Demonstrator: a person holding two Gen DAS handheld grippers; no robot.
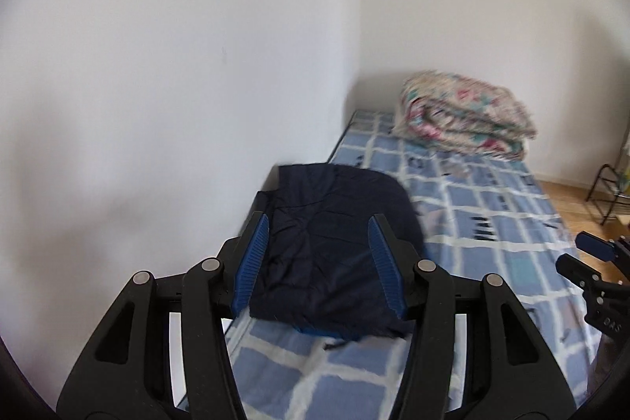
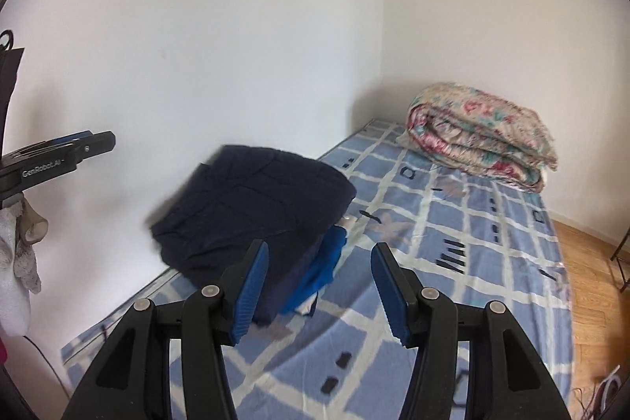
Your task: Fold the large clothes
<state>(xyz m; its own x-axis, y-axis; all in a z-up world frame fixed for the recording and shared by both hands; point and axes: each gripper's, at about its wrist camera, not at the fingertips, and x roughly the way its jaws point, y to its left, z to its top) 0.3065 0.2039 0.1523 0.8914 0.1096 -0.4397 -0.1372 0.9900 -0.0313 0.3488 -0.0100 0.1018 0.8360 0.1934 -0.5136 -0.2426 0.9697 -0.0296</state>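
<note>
Left wrist view: hanging above the bed (image 1: 492, 215) near the wall, left tool (image 1: 318, 264) spread wide and pinching nothing, folded navy garment (image 1: 338, 243) lying just below between the blue pads. Further right, sitting at the far end of the bed, a floral quilt (image 1: 464, 117) rolled up, well apart from the garment.

Right wrist view: right tool (image 2: 319, 288) likewise spread, gripping nothing, hovering just right of the navy garment (image 2: 252, 207), with a bright blue lining (image 2: 321, 272) poking out at the near corner.

Judging the risks: possibly snagging that loose blue edge on a pass and dragging the fold open; possibly nudging the stack toward the wall side, where slipping off the mattress edge looks likely.
</note>
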